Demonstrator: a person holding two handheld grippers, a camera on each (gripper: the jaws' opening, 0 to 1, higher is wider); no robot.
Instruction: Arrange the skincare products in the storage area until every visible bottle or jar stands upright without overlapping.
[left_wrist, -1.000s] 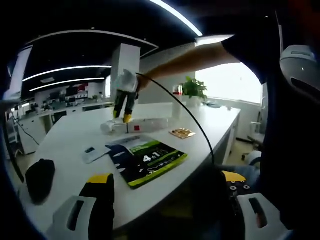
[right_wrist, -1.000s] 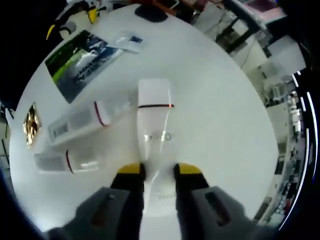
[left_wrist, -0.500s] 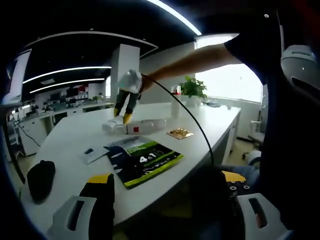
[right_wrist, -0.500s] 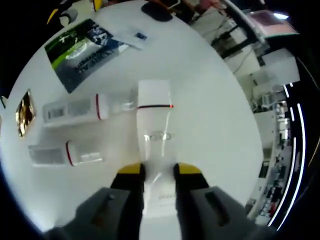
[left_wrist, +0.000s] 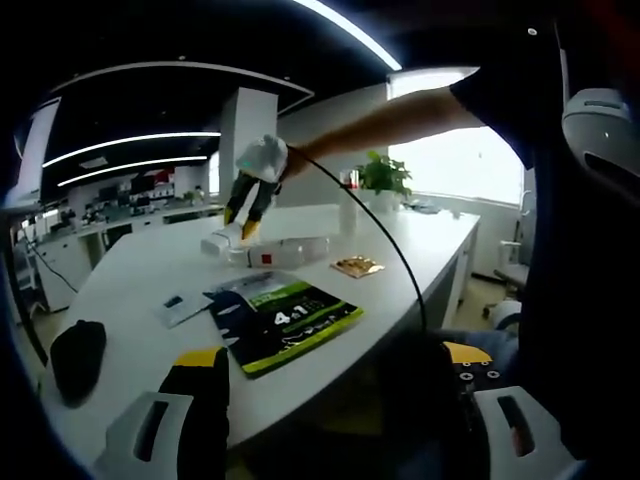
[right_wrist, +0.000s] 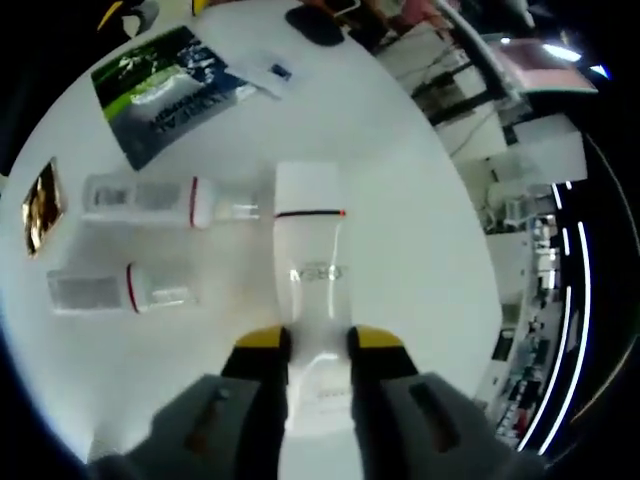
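The right hand-held gripper (right_wrist: 318, 345) was clamped on a white bottle (right_wrist: 310, 270), whose lower end was hidden between the jaws; its long axis ran toward 12 o'clock, cap leading. Two clear bottles (right_wrist: 160, 200) lay on the desk (right_wrist: 420, 230) at 9 o'clock. The left hand-held gripper (left_wrist: 330, 390) stood apart.

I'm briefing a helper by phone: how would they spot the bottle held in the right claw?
On the white table, look past the green-and-black packet to three white bottles. Two bottles lie flat side by side. The held bottle is the one clamped in the yellow-tipped right claw, crosswise to them, with a thin red band below its cap.
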